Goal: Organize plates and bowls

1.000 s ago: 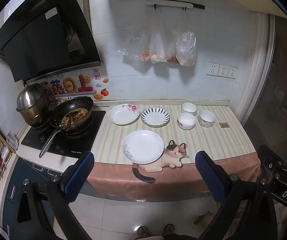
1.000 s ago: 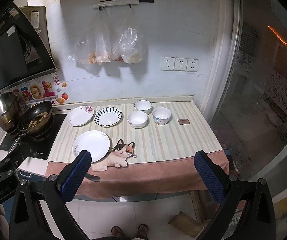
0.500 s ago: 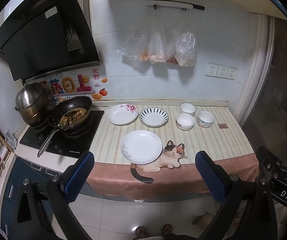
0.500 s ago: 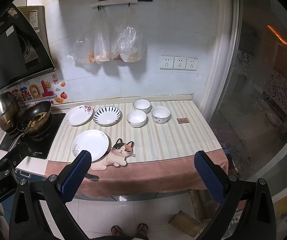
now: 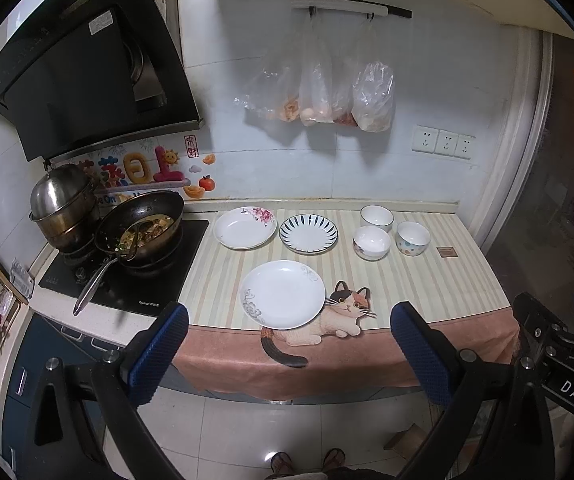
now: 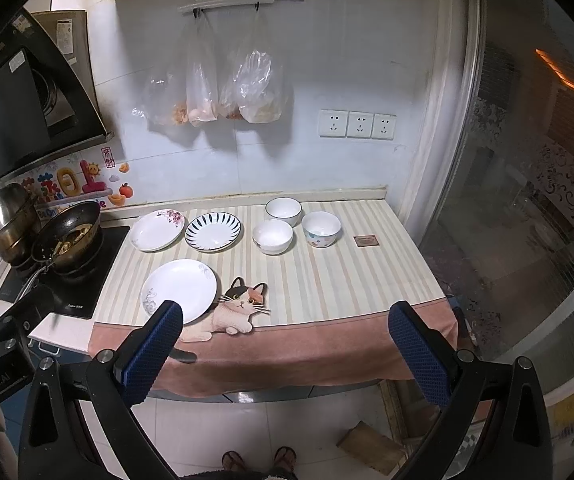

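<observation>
While the left gripper [image 5: 287, 344] hangs wide open and empty short of the counter [image 5: 427, 280], the left view shows three plates: a white plate [image 5: 283, 294] near the front edge, a flowered plate [image 5: 245, 227] and a striped plate [image 5: 308, 234] behind. From the right view, the right gripper [image 6: 285, 344] gapes empty too; three bowls [image 6: 273, 236] cluster near the back. All look like glazed ceramic, probably stiff, slippery and breakable, so pinch rims.

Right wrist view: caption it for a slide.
Open right gripper faces three plates and three bowls on a striped counter.
</observation>
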`<state>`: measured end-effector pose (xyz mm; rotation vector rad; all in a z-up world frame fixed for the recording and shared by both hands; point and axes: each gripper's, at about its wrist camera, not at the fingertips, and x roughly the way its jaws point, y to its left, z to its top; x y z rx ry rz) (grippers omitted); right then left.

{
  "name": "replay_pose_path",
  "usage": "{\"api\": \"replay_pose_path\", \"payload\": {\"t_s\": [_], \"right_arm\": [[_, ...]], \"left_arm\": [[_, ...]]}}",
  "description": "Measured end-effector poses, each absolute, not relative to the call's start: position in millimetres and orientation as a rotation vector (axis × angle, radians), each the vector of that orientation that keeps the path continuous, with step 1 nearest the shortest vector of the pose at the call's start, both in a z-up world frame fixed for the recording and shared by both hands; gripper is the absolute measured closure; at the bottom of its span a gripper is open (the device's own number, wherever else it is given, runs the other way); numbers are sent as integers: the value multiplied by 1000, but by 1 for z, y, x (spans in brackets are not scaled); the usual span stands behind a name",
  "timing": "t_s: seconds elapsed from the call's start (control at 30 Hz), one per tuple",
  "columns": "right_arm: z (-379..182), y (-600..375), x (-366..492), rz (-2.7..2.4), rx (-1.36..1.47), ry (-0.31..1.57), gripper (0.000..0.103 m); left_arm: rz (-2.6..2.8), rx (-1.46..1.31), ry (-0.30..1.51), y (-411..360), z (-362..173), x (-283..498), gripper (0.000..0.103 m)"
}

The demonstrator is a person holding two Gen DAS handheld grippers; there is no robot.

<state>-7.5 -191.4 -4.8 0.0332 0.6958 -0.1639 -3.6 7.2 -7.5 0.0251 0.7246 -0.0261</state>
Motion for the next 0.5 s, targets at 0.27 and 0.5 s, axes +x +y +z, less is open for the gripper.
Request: {"api": "replay_pose_path", "payload": {"t_s": [0.27, 0.5], "right_arm": [[-12, -185, -3, -159, 32, 711, 0], [-12, -182, 0, -160, 32, 712, 0]], "left_arm": [[-23, 20, 734, 13, -12, 1, 0], [-23, 19, 736, 17, -13, 4, 0]]}}
